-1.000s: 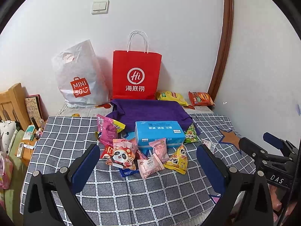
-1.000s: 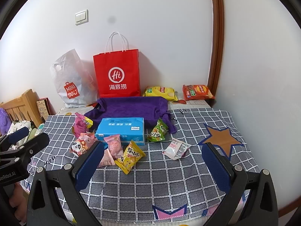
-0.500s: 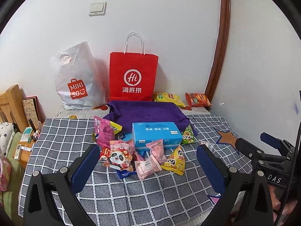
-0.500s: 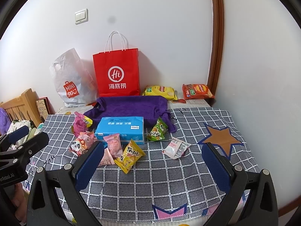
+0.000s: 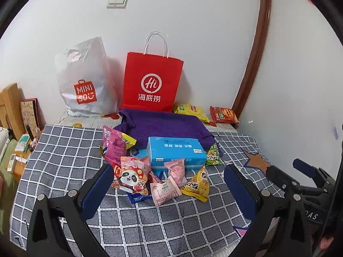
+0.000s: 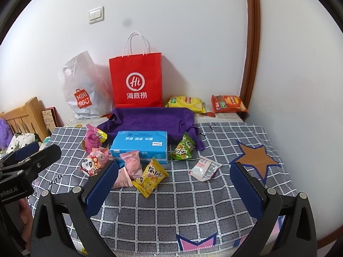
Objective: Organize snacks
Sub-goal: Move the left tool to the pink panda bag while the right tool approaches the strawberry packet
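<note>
Both hand-held grippers, left [image 5: 167, 189] and right [image 6: 173, 184], hang wide and empty, low in frame, facing the snacks [image 5: 163, 175] clustered mid-frame, probably choosing a first pick.

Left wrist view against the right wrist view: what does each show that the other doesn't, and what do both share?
Only the left wrist view shows the small items on the side table at left. Only the right wrist view shows the white sachet lying apart on the checked cloth. Both show the blue box, red paper bag, purple towel and both open grippers: left, right.
</note>
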Demonstrator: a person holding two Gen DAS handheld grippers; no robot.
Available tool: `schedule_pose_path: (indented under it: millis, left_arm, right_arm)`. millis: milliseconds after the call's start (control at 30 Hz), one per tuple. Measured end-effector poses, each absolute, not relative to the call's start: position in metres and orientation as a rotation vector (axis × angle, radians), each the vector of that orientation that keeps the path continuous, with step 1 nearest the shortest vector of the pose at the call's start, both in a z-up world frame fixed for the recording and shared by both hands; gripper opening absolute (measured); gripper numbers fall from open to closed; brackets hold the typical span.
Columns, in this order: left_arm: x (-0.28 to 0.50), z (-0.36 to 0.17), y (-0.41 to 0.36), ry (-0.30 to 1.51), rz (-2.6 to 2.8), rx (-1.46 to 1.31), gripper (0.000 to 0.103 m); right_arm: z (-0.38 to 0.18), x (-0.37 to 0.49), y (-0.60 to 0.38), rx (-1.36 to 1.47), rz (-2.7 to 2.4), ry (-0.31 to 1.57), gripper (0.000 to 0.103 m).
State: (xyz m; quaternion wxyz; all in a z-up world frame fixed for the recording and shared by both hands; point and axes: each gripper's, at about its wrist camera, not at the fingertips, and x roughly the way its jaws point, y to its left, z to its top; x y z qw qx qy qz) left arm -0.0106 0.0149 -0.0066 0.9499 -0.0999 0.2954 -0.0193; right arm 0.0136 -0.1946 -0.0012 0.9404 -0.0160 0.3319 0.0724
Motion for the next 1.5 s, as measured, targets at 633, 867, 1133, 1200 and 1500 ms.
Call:
schedule_pose_path:
  millis: [633,867,1133,1200,1500]
  left_arm:
    - [0.050,-0.094,0.052,0.760,0.059,-0.246,0.103]
    - [0.073,-0.122,0.065,0.814,0.119,-0.220,0.103]
    - [0.088,-0.146,0.080,0.843,0.131,-0.245,0.103]
    - [0.088,-0.149,0.083,0.835,0.128,-0.243,0.103]
    - [0.079,-0.143,0.090,0.820,0.144,-0.216,0.103]
  right_arm:
    - [-0.100,0.070,-0.199,-0.053,0.119,0.798,0.102]
    - [-0.140,0.103,-0.245,-0.027,0.009,0.898,0.101]
    - [-0.160,0.134,-0.274,0.041,-0.010,0.922,0.095]
    - [-0.164,0.143,-0.274,0.058,-0.002,0.928,0.095]
    - [-0.186,0.180,-0.255,0.044,0.008,0.998,0.088]
